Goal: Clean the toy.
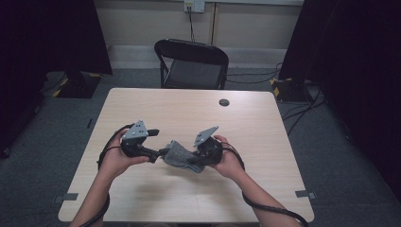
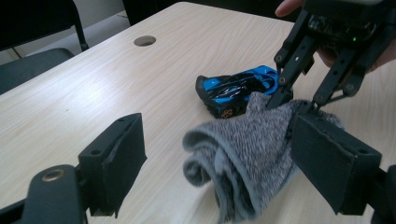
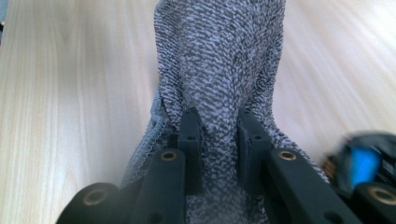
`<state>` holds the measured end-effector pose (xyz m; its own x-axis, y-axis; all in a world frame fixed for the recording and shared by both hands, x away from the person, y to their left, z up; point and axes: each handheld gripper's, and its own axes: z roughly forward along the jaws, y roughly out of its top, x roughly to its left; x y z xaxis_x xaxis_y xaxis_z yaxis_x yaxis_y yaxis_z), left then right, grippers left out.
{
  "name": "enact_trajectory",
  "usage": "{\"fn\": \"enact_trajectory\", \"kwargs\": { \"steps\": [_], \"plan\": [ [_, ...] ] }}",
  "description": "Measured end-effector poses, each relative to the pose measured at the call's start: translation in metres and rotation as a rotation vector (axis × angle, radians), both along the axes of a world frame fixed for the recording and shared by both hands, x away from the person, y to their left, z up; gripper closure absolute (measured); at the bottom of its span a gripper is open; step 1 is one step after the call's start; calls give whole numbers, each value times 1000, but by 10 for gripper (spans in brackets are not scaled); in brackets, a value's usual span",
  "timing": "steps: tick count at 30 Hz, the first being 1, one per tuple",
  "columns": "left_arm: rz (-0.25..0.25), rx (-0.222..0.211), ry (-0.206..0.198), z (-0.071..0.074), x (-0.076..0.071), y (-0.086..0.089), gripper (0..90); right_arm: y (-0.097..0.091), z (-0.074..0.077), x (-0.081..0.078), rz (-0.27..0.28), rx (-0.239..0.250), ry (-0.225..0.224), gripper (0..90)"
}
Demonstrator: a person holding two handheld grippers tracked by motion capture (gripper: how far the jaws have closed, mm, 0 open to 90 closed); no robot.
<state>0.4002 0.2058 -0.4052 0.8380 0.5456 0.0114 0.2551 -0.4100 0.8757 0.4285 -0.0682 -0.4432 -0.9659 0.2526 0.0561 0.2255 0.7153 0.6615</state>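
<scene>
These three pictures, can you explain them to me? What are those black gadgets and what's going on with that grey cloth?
A person sits at a wooden table holding a hand-operated pair of tongs in each hand. One picture looks down from above; the other two come from cameras riding on each tool. The right tongs are shut on a grey knitted cloth, lifting one end. The left tongs stand open around the cloth's other end, with one pad by the cloth; whether it touches, I can't tell. A blue toy car lies on the table just behind the cloth.
</scene>
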Motion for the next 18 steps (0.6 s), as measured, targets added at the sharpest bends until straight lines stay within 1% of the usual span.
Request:
{"fn": "enact_trajectory", "kwargs": {
  "steps": [8, 14, 18],
  "plan": [
    [13, -6, 18, -13, -9, 16, 181, 39, -15, -4, 82, -40, 15, 739],
    [12, -17, 17, -19, -15, 20, 184, 55, -26, -4, 118, -51, 25, 712],
    [10, -19, 23, -24, -17, 23, 189, 60, -29, -4, 132, -47, 27, 708]
  ]
}}
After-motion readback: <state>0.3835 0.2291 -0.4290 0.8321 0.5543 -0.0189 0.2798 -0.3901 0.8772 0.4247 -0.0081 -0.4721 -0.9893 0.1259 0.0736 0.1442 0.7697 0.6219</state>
